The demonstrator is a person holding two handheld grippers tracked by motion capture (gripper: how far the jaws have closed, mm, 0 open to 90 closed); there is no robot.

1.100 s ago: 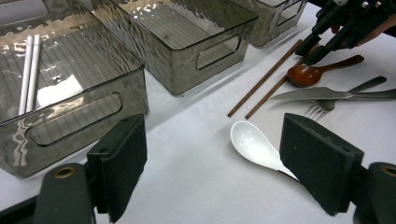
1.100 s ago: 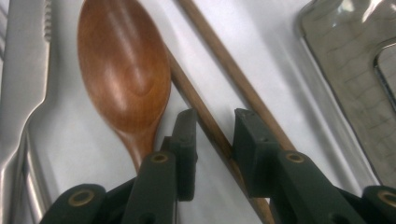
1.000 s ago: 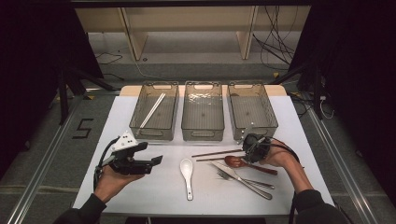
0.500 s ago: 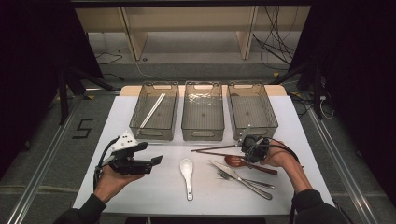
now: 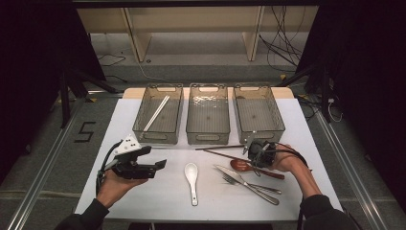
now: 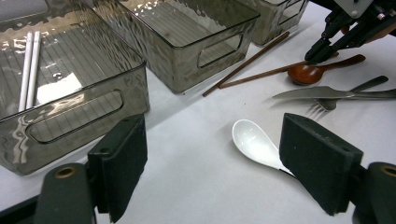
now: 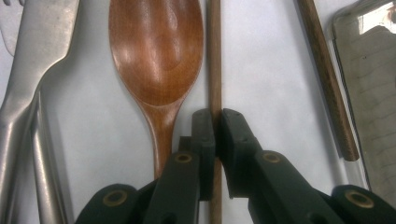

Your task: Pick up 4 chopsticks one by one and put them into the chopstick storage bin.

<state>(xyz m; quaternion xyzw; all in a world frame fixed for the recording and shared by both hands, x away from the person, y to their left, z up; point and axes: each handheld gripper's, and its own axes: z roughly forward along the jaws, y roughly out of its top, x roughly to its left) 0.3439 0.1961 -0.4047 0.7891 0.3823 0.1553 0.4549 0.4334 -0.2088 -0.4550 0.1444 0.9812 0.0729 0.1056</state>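
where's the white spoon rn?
High view: the white ceramic spoon lies on the table's near centre, bowl away from the person, between the open left gripper and the fork, in front of the middle bin.

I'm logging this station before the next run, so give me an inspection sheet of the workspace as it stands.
Surface: white table top, no spills seen.
Job's things: three smoky plastic bins; white chopsticks in the left one; two brown chopsticks, wooden spoon, knife, fork, white ceramic spoon on the table.
Clutter: nothing seen.
Grippers: left tool open, holding nothing; right tool shut on one brown chopstick.
Cables: one trailing from each tool; loose bundle on the floor beyond.
Surroundings: wooden shelving legs, a "5" floor mark.
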